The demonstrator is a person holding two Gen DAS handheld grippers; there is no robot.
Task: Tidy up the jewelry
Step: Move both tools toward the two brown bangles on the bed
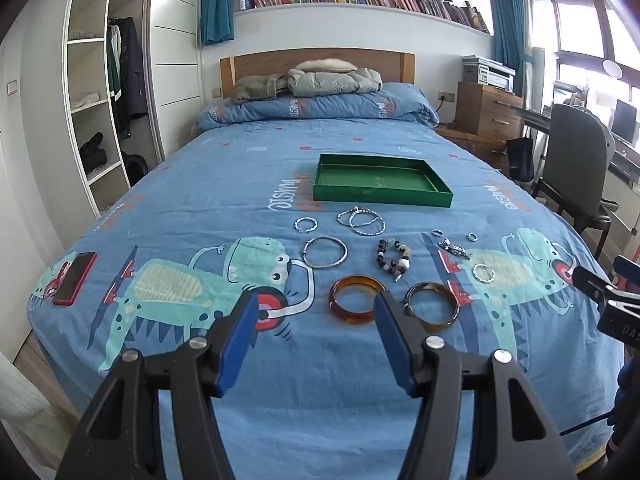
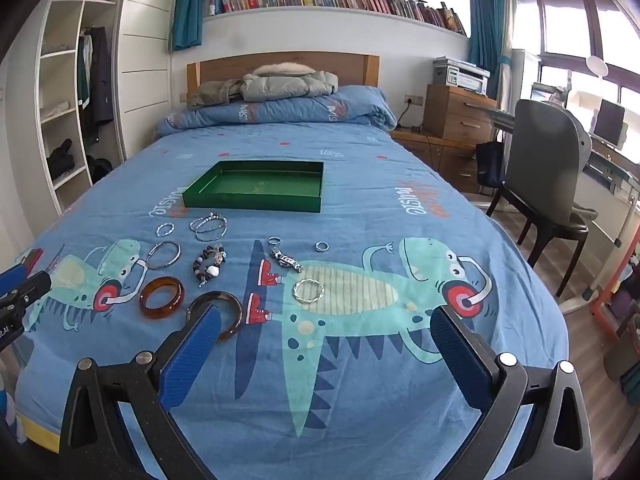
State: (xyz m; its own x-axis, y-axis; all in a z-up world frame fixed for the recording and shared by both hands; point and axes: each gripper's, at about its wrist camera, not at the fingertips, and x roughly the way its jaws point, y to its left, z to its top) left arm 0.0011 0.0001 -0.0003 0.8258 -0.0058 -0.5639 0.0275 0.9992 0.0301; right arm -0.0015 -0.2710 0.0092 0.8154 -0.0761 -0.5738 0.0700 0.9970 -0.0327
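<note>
Jewelry on bedspread (image 1: 200, 184) — two amber bangles (image 1: 357, 299), one green tray (image 1: 382, 197).

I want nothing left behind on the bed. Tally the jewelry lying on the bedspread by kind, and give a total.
Amber bangles: 2, orange and darker brown
Plain silver bangle: 1
Looped silver bracelet: 1
Beaded bracelet: 1
Twisted silver rings: 2
Small rings: 2
Silver clasp piece: 1
Total: 10; the green tray holds none.
</note>
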